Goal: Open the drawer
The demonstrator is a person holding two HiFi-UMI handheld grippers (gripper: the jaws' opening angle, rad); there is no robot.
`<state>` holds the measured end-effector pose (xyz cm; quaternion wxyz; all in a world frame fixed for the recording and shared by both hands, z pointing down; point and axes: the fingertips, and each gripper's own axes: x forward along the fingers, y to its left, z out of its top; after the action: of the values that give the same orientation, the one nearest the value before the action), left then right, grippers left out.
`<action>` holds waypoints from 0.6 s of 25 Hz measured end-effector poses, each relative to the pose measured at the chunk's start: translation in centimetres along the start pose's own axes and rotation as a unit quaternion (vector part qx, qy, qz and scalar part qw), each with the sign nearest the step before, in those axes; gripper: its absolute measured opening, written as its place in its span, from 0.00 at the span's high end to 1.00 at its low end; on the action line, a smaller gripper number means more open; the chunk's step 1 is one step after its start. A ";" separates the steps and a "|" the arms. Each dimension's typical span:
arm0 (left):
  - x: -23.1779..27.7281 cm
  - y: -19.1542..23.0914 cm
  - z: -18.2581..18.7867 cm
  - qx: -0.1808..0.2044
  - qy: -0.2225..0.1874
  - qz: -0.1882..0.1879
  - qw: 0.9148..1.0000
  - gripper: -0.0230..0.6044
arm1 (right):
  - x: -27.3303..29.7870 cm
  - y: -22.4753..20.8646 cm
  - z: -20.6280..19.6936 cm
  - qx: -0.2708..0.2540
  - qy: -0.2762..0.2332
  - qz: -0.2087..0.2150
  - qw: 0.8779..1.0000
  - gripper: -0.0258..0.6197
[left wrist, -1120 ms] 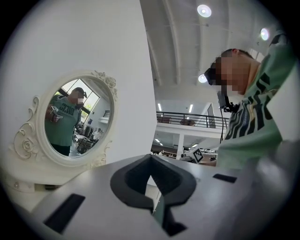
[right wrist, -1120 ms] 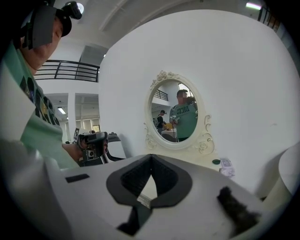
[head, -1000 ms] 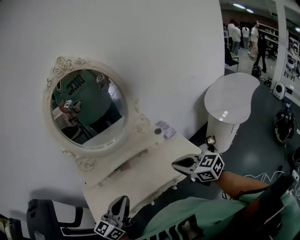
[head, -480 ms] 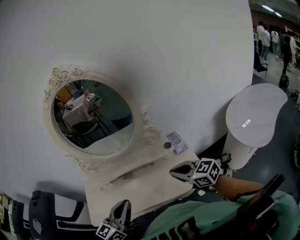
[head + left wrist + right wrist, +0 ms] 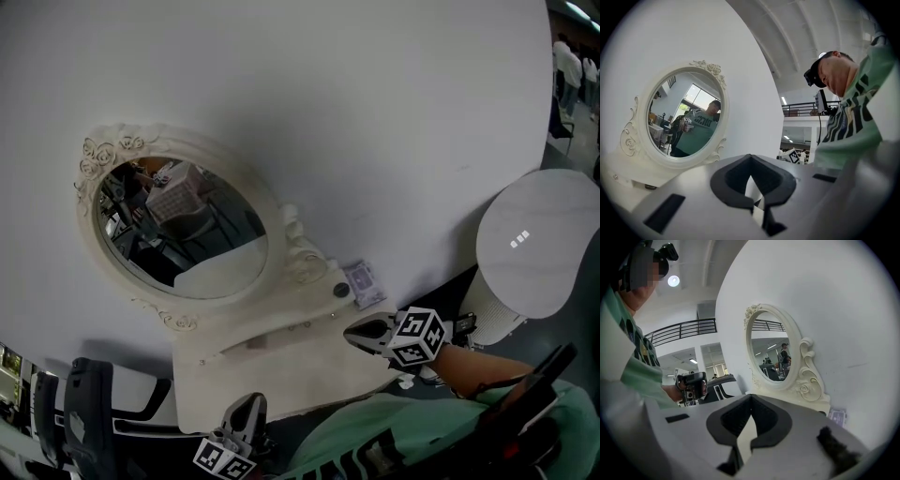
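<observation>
**A:** Jaws first, quick: what are the 2 doing?

**B:** Both pressed together. On the left gripper (image 5: 750, 158) the pads meet at the tip w/ nothing btwn them. The right gripper (image 5: 750, 397) is the same: tips closed, empty.

**A:** And the drawer?

**B:** The drawer (image 5: 281, 330) is in the low base under the oval mirror (image 5: 178, 234), on the cream dressing table (image 5: 281, 384) against the white wall. Its front looks flush w/ the base and has a few tiny knobs. Neither gripper touches it.

**A:** So where are they?

**B:** The left one's low, at the near edge of the tabletop, pointing toward the mirror. The right one's over the table's right end, tips near the base's right end but apart from it.

**A:** Anything else on top?

**B:** 1 small dark round thing (image 5: 341, 291) & 1 pale card (image 5: 364, 278) by the wall, just right of the mirror frame. Off the table there's a white round-topped stand (image 5: 539, 244) to the right and a black chair (image 5: 84, 422) to the left.
</observation>
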<state>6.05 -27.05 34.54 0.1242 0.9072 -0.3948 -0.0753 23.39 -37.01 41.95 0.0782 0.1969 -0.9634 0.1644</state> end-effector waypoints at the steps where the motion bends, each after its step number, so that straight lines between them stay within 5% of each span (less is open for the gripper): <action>1: 0.1 0.3 0.0 0.000 0.000 0.003 1.000 0.96 | 0.3 -0.3 0.0 0.000 0.001 0.003 1.000 0.95; 7: -0.1 4.6 0.3 -0.014 -0.001 -0.005 1.000 0.96 | 3.8 -1.5 0.7 0.002 0.007 -0.009 1.000 0.95; 15: -0.8 14.1 3.6 -0.015 0.007 -0.083 0.996 0.96 | 10.7 -1.9 4.7 -0.006 -0.008 -0.080 0.997 0.95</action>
<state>-5.11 -36.33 35.15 0.1338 0.9355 -0.3158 -0.0849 13.97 -44.05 40.43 0.0848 0.2745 -0.9460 0.1503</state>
